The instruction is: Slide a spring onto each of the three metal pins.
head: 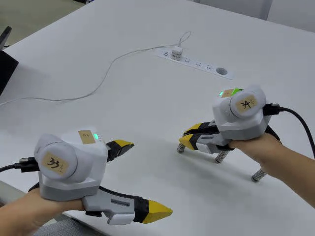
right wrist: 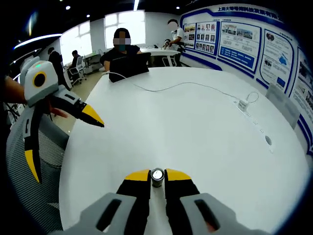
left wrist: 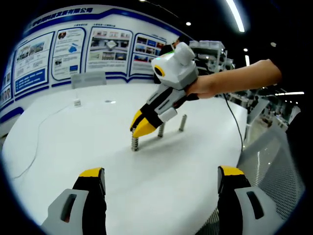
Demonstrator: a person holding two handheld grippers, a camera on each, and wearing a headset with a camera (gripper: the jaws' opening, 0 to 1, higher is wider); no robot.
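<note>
A broad white table (head: 147,93) served as the work surface, in a room of desks and display boards. Nearest the person, the left gripper (head: 145,178) hung low over the table's front edge. Its yellow-tipped jaws were spread wide apart with nothing between them.

Further in and to the right, the right gripper (head: 189,135) angled down towards a row of three metal pins standing upright on the table. Its jaws were drawn together and clamped on the round silver top of the first pin (head: 181,147), at the left end of the row. The right gripper view showed that top pinched between the two yellow tips. A spring (left wrist: 135,143) coiled round the lower part of this pin, below the tips. The second pin (head: 221,156) stood under the gripper's body, and the third pin (head: 258,174) stood at the right end. Both showed coils around them.

Beyond the pins a power strip (head: 197,63) lay flat with a white plug (head: 177,51) in it. A thin cable (head: 98,86) trailed off to the left. Farthest off, blue-and-white poster boards (left wrist: 73,49) lined the wall, and a seated person (right wrist: 122,54) sat at the table's far side.
</note>
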